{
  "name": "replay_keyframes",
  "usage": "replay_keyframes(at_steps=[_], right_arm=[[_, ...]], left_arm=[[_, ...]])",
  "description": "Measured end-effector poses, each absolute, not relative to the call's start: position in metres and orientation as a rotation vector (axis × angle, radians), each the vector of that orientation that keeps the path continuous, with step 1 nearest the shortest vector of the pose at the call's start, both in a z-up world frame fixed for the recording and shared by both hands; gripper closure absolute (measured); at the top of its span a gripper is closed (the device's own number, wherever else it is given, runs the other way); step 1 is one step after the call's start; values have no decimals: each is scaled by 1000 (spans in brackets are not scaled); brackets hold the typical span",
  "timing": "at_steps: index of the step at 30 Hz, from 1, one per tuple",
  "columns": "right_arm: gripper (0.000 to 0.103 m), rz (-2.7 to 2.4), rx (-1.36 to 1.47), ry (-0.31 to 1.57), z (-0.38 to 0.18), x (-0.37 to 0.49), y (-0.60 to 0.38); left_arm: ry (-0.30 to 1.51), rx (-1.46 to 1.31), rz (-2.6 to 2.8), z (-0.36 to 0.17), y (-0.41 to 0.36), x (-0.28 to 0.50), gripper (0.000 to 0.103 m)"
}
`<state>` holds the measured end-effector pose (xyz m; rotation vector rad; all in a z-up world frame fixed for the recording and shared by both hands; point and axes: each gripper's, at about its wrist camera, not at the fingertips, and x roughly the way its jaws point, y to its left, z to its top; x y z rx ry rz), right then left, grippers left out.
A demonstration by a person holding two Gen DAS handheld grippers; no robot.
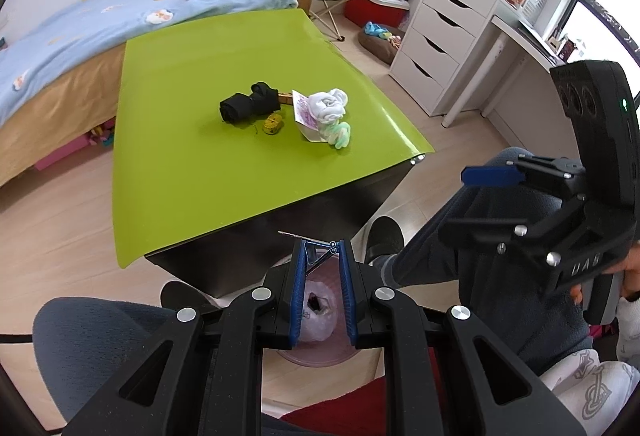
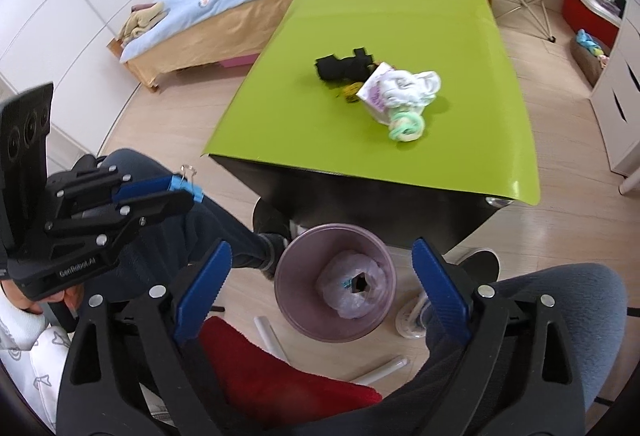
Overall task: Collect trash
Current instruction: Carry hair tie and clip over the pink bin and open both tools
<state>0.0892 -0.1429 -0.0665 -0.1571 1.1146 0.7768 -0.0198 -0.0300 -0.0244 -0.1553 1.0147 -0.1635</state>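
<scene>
Trash bin (image 2: 335, 282), purple with a clear liner, sits on the floor at the near edge of the green worktop (image 1: 224, 171), between the person's legs. Inside we see crumpled plastic with a dark scrap and a blue fleck, so some collecting looks done. Right tool (image 2: 322, 286) hangs over the bin, jaws wide, nothing between them. Left tool (image 1: 322, 256) is nearly closed on a blue binder clip (image 1: 320, 251), above the bin; we judge it goes in next. Left on the worktop: black cloth roll (image 1: 246, 103), yellow thread ball (image 1: 273, 123), purple-printed paper (image 1: 304, 111), white cloth bundle (image 1: 330, 103), pastel ring (image 1: 342, 135). Which count as trash we cannot say
</scene>
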Motion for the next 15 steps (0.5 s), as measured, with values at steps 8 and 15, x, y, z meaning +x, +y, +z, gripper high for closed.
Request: replay_keyframes(at_steps=[8,15], right_arm=[[11,743,-135,1097,-61,94,-153],[9,732,-124,1086,-57,95,-159]], left_arm=[[1028,-147,-213,-26,-40,-19,86],[1025,-167,-216,-28,-40,-16,25]])
